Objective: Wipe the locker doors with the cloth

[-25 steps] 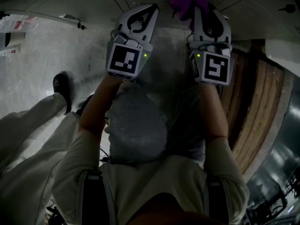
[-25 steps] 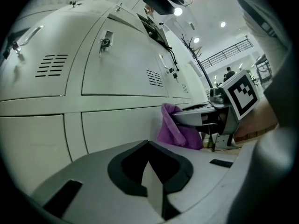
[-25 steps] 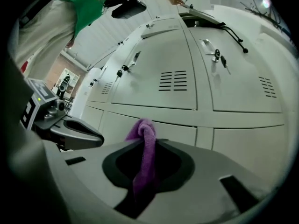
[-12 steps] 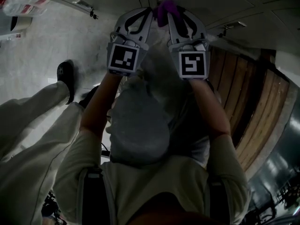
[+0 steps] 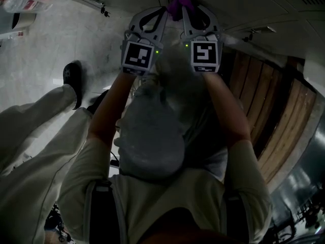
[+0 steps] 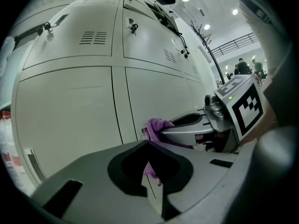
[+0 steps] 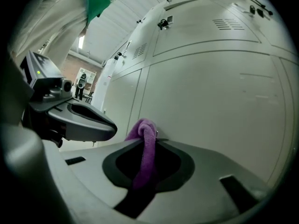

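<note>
A purple cloth [image 7: 145,141] hangs doubled between the jaws of my right gripper [image 7: 150,135], which is shut on it. The cloth's bunched end presses against a pale grey locker door [image 7: 210,101]. In the head view the cloth [image 5: 178,1] pokes out above the right gripper [image 5: 184,8], close to a seam between doors. My left gripper [image 6: 148,143] is shut with nothing in it, its tips near the locker doors [image 6: 70,111]. It sits right beside the right gripper [image 6: 187,127] and the cloth [image 6: 156,125]. In the right gripper view the left gripper [image 7: 84,121] lies to the left.
Upper locker doors carry vents [image 6: 95,37] and small latches [image 6: 134,27]. A person in white trousers with a black shoe [image 5: 71,76] stands at the left. A wooden slatted surface [image 5: 266,98] lies at the right. A coat stand [image 6: 205,48] and distant people show beyond the lockers.
Both grippers have moved closer together and further up the view. The right gripper has carried the purple cloth leftwards, up beside the left gripper's tips.
</note>
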